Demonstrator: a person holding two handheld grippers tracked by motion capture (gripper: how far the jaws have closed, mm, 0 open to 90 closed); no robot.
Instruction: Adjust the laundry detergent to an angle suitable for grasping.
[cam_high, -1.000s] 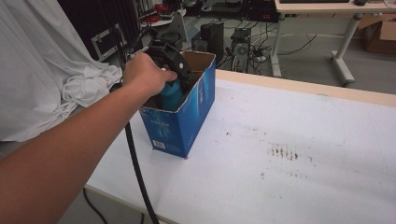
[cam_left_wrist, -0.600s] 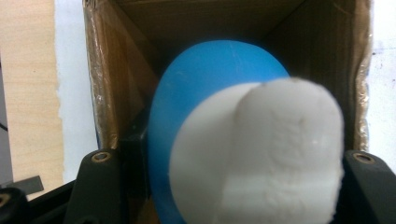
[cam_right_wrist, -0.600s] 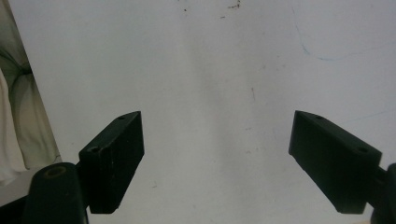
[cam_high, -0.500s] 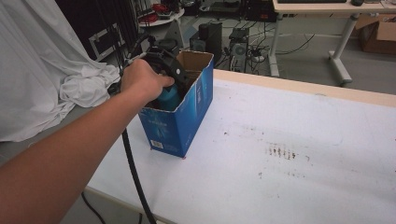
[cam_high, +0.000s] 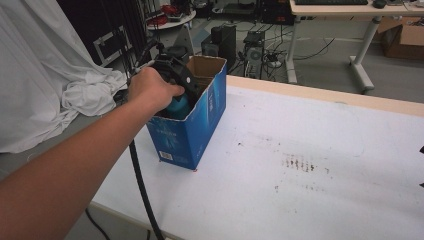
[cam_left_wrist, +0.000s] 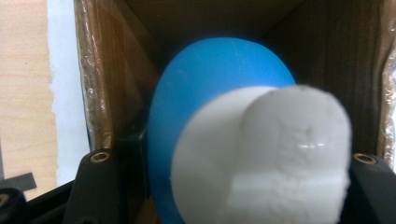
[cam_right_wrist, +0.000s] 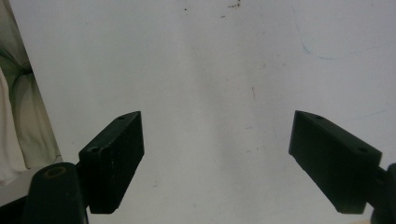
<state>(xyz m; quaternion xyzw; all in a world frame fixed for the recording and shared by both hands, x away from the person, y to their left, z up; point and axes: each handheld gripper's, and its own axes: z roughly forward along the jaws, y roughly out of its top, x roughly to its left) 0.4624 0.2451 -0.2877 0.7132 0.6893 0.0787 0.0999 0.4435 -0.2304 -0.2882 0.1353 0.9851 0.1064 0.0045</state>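
A blue cardboard box (cam_high: 190, 135) stands open-topped at the far left of the white table (cam_high: 310, 200). A hand holds my left gripper (cam_high: 182, 95) tipped down into the box. In the left gripper view, its jaws sit on either side of a rounded blue object with a white end (cam_left_wrist: 210, 84), pressed against it, between the box's brown inner walls (cam_left_wrist: 116, 70). My right gripper (cam_right_wrist: 217, 154) hangs over bare white tabletop (cam_right_wrist: 210, 56), jaws wide apart, with nothing between them.
The left gripper's black cable (cam_high: 140, 190) trails off the table's front edge. A white cloth (cam_high: 45, 75) is draped at the left. Behind the table are computers, cables, a desk leg (cam_high: 362, 55) and a cardboard box (cam_high: 405, 40) on the floor.
The hand with the left gripper has shifted slightly left and lower at the box opening. The box stays in place.
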